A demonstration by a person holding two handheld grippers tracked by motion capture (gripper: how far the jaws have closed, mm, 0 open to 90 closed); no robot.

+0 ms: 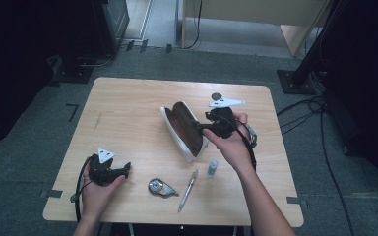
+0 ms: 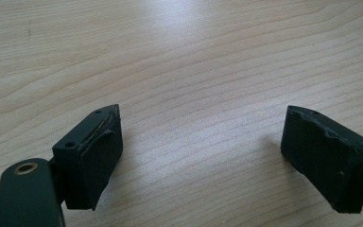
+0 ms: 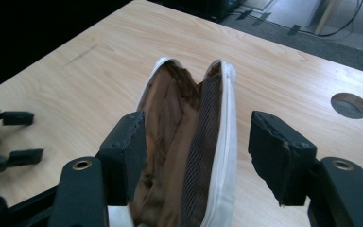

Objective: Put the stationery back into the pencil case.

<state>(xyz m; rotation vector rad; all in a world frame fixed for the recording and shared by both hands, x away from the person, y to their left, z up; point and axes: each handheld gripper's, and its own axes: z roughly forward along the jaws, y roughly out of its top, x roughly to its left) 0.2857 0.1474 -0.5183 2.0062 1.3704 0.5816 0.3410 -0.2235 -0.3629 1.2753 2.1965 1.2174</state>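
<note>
We read no brand, label or writing anywhere. The pouch (image 1: 183, 129) (white outside, brown lining, mouth agape) lies mid-worktop (image 1: 128, 103), slightly right of centre. In the right gripper view our right gripper (image 3: 196, 151) straddles its open mouth: the fingers (image 3: 125, 156) stand apart, one beside the left rim, the other clear of the right rim, pressing nothing. The pouch's near end is cut off there. Our left gripper (image 1: 109, 169) rests at the near left, fingers (image 2: 94, 151) spread over bare wood. Near the front edge lie a pen (image 1: 187, 191), a small bottle (image 1: 212, 167) and a roundish dispenser (image 1: 160, 187), too small to identify.
</note>
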